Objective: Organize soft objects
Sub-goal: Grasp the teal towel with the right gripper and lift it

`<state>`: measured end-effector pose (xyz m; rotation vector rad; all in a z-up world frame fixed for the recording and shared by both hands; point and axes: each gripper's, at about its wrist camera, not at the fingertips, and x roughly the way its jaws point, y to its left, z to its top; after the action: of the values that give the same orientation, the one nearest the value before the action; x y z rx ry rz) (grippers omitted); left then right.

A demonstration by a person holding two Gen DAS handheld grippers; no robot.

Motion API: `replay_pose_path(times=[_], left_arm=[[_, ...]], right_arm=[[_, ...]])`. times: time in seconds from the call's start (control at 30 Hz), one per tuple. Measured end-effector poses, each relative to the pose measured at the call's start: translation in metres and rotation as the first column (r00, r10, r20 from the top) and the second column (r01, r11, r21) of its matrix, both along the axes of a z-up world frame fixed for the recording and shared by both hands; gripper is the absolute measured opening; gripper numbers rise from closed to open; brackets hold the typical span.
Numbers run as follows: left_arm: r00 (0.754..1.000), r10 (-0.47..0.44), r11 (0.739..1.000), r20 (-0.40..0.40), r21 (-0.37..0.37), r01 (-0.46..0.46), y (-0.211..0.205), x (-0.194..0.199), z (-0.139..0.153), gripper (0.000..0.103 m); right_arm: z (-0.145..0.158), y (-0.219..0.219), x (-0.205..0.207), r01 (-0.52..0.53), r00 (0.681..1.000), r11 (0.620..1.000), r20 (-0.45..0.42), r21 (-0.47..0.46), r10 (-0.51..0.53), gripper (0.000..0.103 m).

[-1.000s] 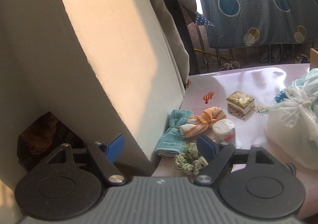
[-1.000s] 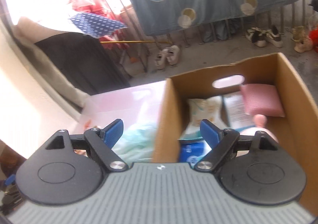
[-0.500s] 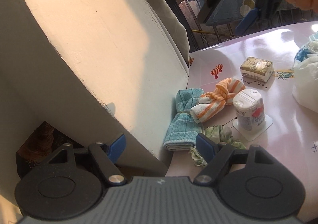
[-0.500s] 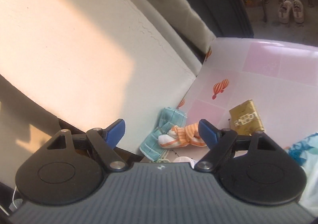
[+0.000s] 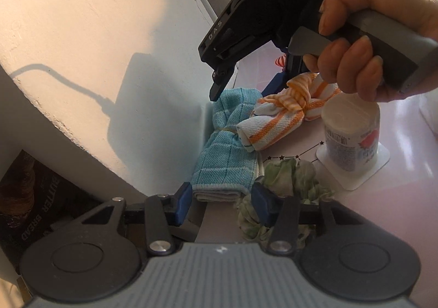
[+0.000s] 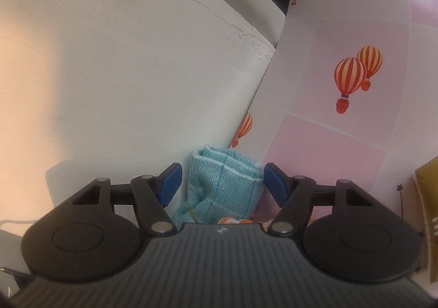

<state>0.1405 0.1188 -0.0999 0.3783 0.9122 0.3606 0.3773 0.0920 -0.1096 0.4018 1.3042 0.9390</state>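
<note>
Rolled teal towel (image 5: 223, 144) lying on the surface against the wall (image 5: 95, 48); both grippers' jaws closing round its ends, not yet pressing. Risk: left gripper (image 5: 221, 200) snagging the green scrunchie (image 5: 284, 187), right gripper (image 6: 220, 180) scraping wall

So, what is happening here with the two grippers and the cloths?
A person is sorting soft things on a pink table beside a wall. Both grippers go for the same blue towel, one at each end. The left gripper has the towel's near end between its fingers, and the right gripper has the far end between its fingers. Both are closing, but neither presses on the cloth yet. An orange striped cloth, a green scrunchie and a white bottle lie close by.
</note>
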Motion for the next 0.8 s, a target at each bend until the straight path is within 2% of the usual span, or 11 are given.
replay_pose_path(times=[0.27, 0.37, 0.47, 0.53, 0.6, 0.7, 0.8], left_arm=[[1.000, -0.011, 1.000, -0.026, 0.023, 0.012, 0.001, 0.007, -0.014, 0.051], [0.999, -0.017, 0.999, -0.031, 0.042, 0.019, -0.003, 0.007, -0.017, 0.051], [0.999, 0.003, 1.000, -0.039, 0.015, -0.002, -0.002, 0.005, -0.016, 0.043], [0.998, 0.022, 1.000, -0.055, -0.004, -0.022, -0.003, 0.008, -0.017, 0.031], [0.997, 0.029, 0.999, -0.065, -0.022, -0.031, -0.002, 0.009, -0.018, 0.019], [0.998, 0.020, 1.000, -0.059, -0.020, -0.021, -0.005, 0.007, -0.019, 0.012], [0.999, 0.022, 0.999, -0.036, -0.023, -0.023, -0.007, 0.001, -0.013, 0.009]], right_arm=[[-0.004, -0.001, 0.001, -0.054, 0.999, 0.999, 0.001, -0.005, 0.054, 0.067], [0.001, 0.004, -0.006, -0.079, 0.995, 0.995, 0.057, -0.054, 0.082, 0.063], [0.004, 0.007, -0.012, -0.085, 0.990, 0.990, 0.101, -0.112, 0.096, 0.040], [0.002, 0.004, -0.013, -0.080, 0.993, 0.990, 0.077, -0.117, 0.089, 0.021], [-0.001, 0.000, -0.013, -0.072, 0.996, 0.993, 0.043, -0.091, 0.076, 0.016], [0.001, -0.009, -0.014, -0.047, 0.999, 0.998, 0.015, -0.050, 0.047, 0.014], [0.012, -0.020, -0.017, -0.024, 1.000, 1.000, 0.001, 0.004, 0.024, 0.013]])
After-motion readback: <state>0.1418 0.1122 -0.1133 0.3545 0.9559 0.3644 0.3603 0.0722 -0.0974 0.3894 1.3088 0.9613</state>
